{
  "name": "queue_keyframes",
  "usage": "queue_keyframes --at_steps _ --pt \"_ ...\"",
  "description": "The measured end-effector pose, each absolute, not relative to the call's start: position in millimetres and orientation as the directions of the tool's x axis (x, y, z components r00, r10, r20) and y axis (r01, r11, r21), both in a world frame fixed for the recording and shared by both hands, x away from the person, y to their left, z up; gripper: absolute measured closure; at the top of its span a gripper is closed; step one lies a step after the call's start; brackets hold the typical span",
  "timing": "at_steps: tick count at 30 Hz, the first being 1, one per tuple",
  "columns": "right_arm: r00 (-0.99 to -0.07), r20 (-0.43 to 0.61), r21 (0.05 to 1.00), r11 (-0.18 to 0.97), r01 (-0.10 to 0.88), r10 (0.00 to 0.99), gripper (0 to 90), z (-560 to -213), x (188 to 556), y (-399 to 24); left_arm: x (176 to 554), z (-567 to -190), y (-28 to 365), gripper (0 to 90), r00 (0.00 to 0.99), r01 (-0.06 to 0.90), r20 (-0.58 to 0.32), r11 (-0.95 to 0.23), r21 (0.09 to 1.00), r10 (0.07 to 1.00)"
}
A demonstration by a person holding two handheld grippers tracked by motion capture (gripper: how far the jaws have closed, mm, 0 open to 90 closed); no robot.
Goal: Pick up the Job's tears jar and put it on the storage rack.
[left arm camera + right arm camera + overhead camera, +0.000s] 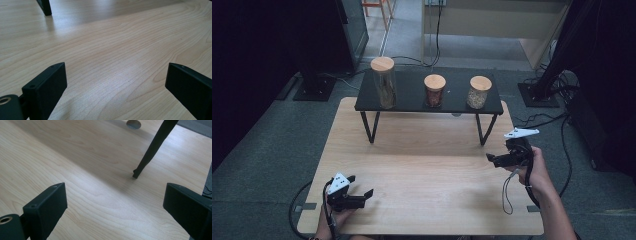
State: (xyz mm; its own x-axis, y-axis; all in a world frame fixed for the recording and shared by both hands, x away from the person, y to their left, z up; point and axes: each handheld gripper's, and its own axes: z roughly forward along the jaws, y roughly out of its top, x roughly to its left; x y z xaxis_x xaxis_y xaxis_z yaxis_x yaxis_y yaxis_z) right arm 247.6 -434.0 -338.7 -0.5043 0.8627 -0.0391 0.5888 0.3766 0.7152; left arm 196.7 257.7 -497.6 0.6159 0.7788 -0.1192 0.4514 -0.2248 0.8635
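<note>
Pale wooden worktop (422, 165) bearing a low black shelf on thin metal legs (412, 102). On the shelf: three glass jars with wooden lids, tall (383, 82), middle (434, 90), right (479, 92). Left gripper (362, 187), released, well before the shelf; right gripper (490, 158), released, empty, near its right leg (152, 150).

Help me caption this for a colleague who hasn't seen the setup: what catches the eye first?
Three glass jars with wooden lids stand in a row on a low black shelf at the far side of the pale wooden table: a tall jar at the left, then a reddish-filled jar and a pale-filled jar. Nearer, the left gripper and right gripper are open and empty.
</note>
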Motion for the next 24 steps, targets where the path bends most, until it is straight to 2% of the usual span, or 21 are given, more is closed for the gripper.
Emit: queue_keyframes --at_steps 14,24 --pt "-0.496 -0.030 0.697 0.374 0.612 0.868 5.1 -376 246 -432 197 -497 257 3.9 0.616 0.452 -0.115 -0.230 0.862 0.779" --pt "-0.491 -0.043 0.722 0.367 0.587 0.870 5.0 -410 236 -434 197 -497 257 3.9 0.616 0.454 -0.117 -0.229 0.861 0.779"
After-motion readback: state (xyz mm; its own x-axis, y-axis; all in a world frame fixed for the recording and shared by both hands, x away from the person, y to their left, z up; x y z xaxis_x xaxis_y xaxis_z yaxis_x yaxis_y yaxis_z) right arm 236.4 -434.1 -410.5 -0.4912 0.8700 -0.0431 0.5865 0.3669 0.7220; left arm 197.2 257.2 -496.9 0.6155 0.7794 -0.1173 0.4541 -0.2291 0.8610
